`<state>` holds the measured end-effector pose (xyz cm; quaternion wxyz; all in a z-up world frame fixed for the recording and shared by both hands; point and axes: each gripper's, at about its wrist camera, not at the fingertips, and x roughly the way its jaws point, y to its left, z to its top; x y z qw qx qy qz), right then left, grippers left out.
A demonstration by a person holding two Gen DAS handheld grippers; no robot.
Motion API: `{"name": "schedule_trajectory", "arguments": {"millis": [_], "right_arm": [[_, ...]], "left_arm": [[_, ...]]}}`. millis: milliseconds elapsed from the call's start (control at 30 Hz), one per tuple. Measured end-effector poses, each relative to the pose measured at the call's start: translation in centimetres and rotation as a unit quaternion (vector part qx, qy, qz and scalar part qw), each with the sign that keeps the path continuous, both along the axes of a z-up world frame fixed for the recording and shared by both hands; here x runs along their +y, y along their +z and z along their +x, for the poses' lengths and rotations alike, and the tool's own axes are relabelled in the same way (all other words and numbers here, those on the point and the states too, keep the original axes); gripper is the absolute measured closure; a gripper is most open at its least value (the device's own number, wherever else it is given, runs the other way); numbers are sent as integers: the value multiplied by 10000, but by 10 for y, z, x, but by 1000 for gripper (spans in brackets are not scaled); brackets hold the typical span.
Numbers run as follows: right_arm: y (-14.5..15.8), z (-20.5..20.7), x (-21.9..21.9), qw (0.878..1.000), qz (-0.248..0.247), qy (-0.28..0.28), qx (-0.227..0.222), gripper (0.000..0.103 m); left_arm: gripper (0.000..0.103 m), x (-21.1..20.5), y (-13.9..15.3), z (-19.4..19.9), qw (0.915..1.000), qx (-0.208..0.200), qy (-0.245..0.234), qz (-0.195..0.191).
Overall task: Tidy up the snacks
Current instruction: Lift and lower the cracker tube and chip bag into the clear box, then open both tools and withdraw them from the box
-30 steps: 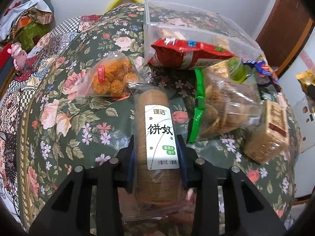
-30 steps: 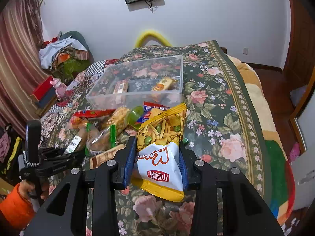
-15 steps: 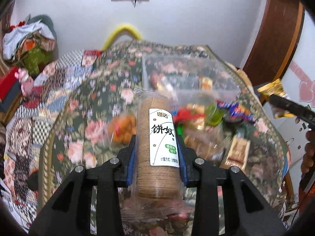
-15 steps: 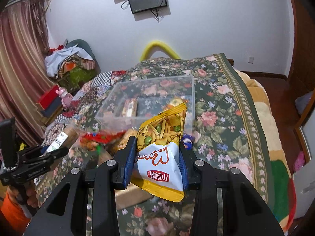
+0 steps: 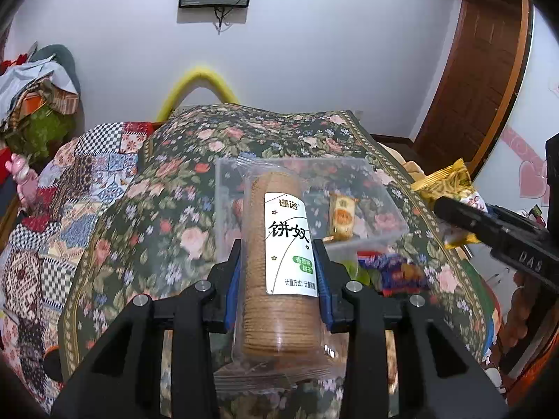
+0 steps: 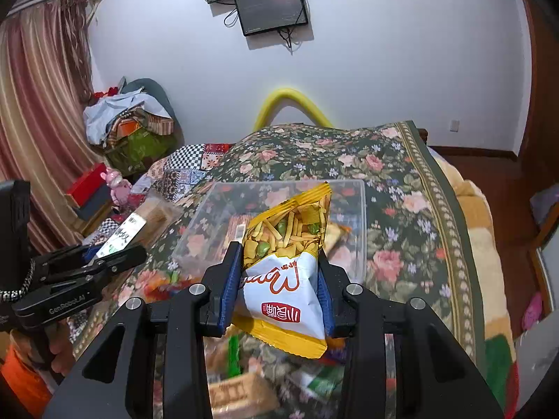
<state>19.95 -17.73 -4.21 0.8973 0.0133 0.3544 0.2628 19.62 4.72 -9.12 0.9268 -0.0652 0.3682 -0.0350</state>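
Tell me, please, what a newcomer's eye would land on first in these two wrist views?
First, the two snacks held up close: the left tongs clamp a clear-wrapped biscuit roll with a white label, and the right tongs clamp a yellow-and-white snack bag. Just beyond both sits a clear plastic bin on the dark floral bedspread, with a few packets already inside.

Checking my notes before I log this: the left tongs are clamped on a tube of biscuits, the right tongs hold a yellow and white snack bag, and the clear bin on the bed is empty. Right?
One slip: the clear bin is not empty. The left wrist view shows a small orange packet lying inside it. The rest stands: left tongs clamped on the tube of biscuits, right tongs holding the yellow and white snack bag.
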Motion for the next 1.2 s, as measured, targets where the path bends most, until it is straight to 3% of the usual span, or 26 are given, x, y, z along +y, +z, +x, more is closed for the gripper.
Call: {"name": "schedule_trajectory", "arguments": {"millis": [367, 600, 700, 1067, 1200], "right_arm": [[-24, 42, 32, 9989, -400, 143, 200, 68], [-43, 62, 44, 9963, -718, 264, 383, 68], [-51, 68, 49, 9943, -885, 355, 472, 68], [-67, 75, 56, 9905, -1078, 522, 681, 68], [-65, 74, 57, 9906, -1055, 537, 691, 65]], "left_arm": [[67, -18, -14, 65, 9998, 124, -148, 68], [67, -18, -42, 107, 9984, 522, -197, -95], [67, -21, -52, 121, 9974, 693, -215, 11], [67, -19, -74, 134, 9942, 1038, -264, 104], [67, -19, -62, 125, 9962, 780, -234, 294]]}}
